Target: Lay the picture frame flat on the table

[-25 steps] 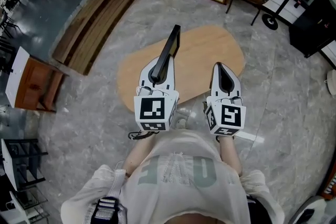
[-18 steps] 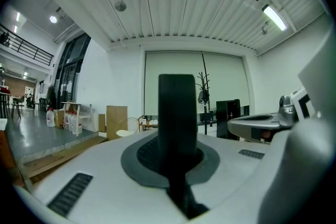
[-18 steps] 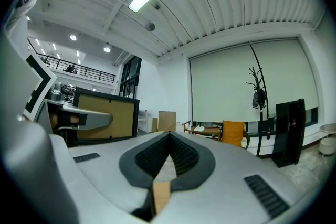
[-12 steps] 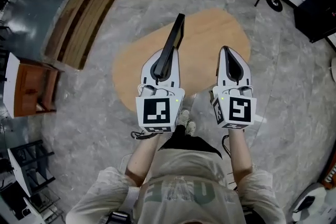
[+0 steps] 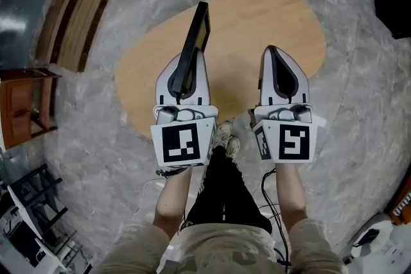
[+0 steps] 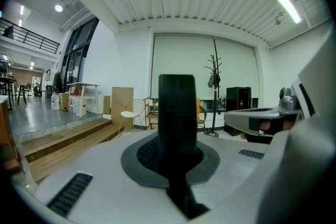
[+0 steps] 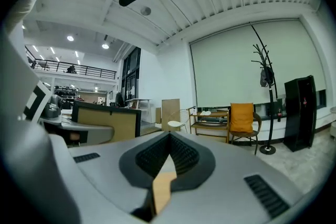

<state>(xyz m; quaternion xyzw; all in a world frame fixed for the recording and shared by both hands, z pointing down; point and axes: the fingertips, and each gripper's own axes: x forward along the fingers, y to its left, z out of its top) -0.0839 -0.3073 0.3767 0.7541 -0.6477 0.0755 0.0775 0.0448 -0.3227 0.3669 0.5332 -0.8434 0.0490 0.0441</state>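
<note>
Carried forward, the picture frame point(image 5: 198, 29) now hangs over the oval wooden tabletop point(image 5: 257, 22), upright and edge-on, clenched in the left tool point(image 5: 190, 66). The right tool point(image 5: 277, 58) is clenched and empty. Lowering and tipping it flat likely comes next.

A table point(image 5: 257, 29) with a rounded top of light wood is set on a grey marbled floor point(image 5: 90, 138). Along the upper left of that floor, wooden steps point(image 5: 70, 9) are laid in long planks, near the table's far left edge. A brown wooden cabinet point(image 5: 19, 106) is placed at the left, well apart from the table, and a black wire rack point(image 5: 35, 202) is stood at the lower left. A pair of light shoes point(image 5: 226, 138) is planted on the floor just beside the table's near edge.
</note>
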